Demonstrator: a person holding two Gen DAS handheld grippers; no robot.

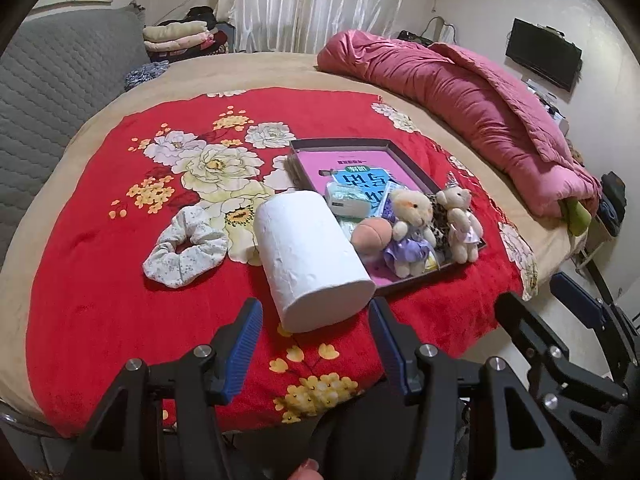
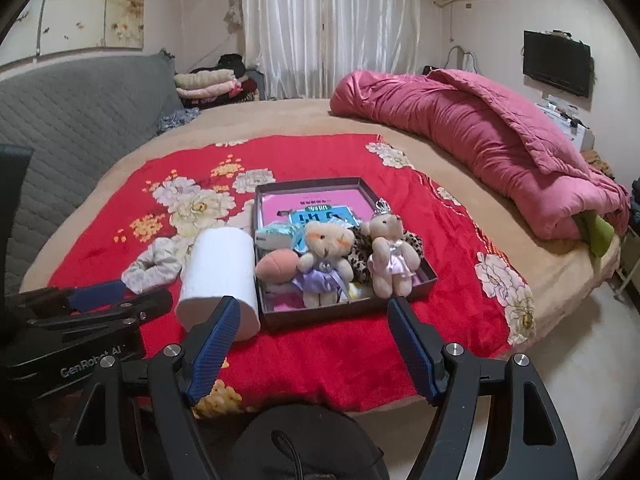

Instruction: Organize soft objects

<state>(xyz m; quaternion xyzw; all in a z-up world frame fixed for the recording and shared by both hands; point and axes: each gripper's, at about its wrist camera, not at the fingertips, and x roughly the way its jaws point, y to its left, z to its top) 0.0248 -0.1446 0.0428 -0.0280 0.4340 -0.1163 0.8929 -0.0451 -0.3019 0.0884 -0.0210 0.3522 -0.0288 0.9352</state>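
Observation:
A white paper roll (image 1: 310, 256) (image 2: 220, 270) lies on its side on the red flowered blanket (image 1: 100, 292), left of a shallow dark box (image 1: 400, 156) (image 2: 348, 312). The box holds two small teddy bears (image 1: 412, 228) (image 2: 394, 254), a peach plush (image 1: 371, 235), a tissue pack (image 1: 347, 200) and a leopard-print piece. A white scrunchie (image 1: 186, 246) (image 2: 150, 266) lies left of the roll. My left gripper (image 1: 314, 320) is open just in front of the roll's near end, not touching it. My right gripper (image 2: 314, 318) is open before the box's near wall, holding nothing.
A rolled pink quilt (image 1: 472, 104) (image 2: 480, 148) lies along the bed's right side. A grey quilted headboard (image 1: 52, 92) stands at the left, folded clothes (image 1: 178, 38) behind it. The bed's edge runs under both grippers; a TV (image 2: 558, 63) hangs at the right.

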